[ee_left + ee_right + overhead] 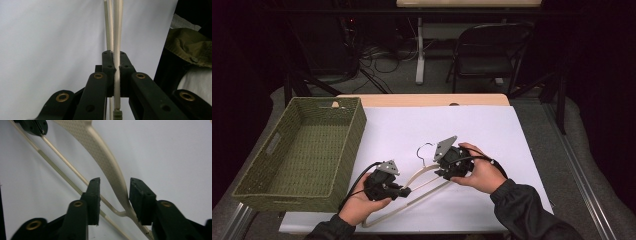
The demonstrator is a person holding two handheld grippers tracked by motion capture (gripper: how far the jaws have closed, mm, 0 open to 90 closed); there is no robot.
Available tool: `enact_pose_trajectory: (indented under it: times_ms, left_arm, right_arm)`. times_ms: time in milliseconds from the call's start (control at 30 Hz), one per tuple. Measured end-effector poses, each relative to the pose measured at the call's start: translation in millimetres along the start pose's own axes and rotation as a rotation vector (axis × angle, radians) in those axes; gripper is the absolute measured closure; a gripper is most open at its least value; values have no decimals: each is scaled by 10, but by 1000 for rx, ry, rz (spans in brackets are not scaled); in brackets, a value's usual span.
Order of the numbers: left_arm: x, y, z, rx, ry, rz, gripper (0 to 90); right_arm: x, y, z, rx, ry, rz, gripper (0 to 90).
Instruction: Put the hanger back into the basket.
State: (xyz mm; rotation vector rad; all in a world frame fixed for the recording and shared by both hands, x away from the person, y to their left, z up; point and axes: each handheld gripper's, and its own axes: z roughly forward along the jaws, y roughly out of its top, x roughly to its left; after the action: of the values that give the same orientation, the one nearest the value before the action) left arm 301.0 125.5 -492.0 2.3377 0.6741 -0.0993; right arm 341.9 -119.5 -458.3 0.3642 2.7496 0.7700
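Observation:
A cream plastic clothes hanger (424, 171) lies on the white sheet (462, 125), its wire hook (423, 150) pointing to the far side. My left gripper (408, 190) is shut on the hanger's thin arm (117, 25), which is pinched between its pads (115, 56). My right gripper (438, 172) stands open, its jaws on either side of the hanger's broad textured shoulder (100, 147). The shoulder passes between them (115, 186), close to the right-hand pad. In the right gripper view, the left gripper's tip (33, 126) grips the hanger's rod at the top left.
A green woven basket (357, 130) with nothing in it stands on the table's left side, close to my left hand. A dark folding chair (492, 50) and cables are on the floor beyond the table. White sheet lies bare beyond the hanger.

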Motion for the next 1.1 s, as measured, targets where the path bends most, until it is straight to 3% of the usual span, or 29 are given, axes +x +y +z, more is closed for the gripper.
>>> enact_pose_trajectory:
  times_ms: [400,700,1100]
  left_arm:
    - [21,-94,-223,-43,42,-19,870]
    - [52,-184,-374,-76,76,-46,870]
    - [43,-167,-565,-134,123,-70,869]
  right_arm:
    - [-71,-175,-204,-68,-75,62,505]
    - [-103,-299,-279,-72,-71,100,507]
    - [-71,-411,-234,-65,-59,122,513]
